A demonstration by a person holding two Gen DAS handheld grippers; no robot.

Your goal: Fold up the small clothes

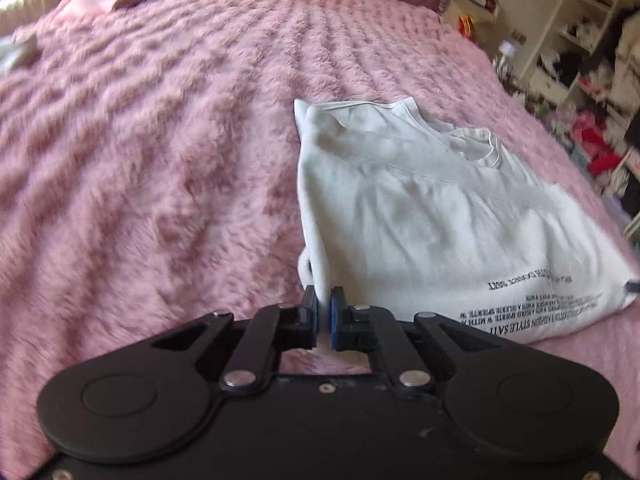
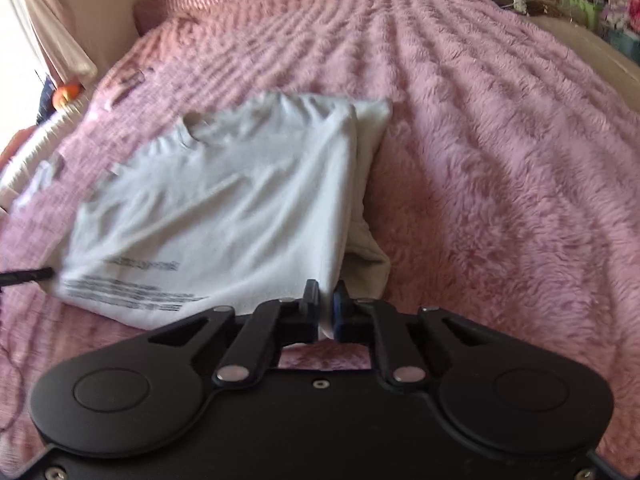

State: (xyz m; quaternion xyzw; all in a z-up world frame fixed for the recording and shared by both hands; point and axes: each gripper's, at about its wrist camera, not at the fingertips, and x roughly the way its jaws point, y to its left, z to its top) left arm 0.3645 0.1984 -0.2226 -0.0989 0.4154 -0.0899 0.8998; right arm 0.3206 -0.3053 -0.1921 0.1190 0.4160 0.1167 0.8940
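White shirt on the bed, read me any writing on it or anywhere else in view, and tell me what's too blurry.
White T-shirt, printed upside down near the hem in the left wrist view: "STYLE" is legible in the largest line; the letters beside it are uncertain.
The same print's smaller lines: too small and blurred to read.
Right wrist view, the same print: blurred, unreadable.
Pink blanket, grippers, shelves: no readable text.

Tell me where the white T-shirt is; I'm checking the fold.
The white T-shirt lies on the pink furry bedspread, right of centre in the left wrist view, its near corners pinched by the left gripper and right gripper.
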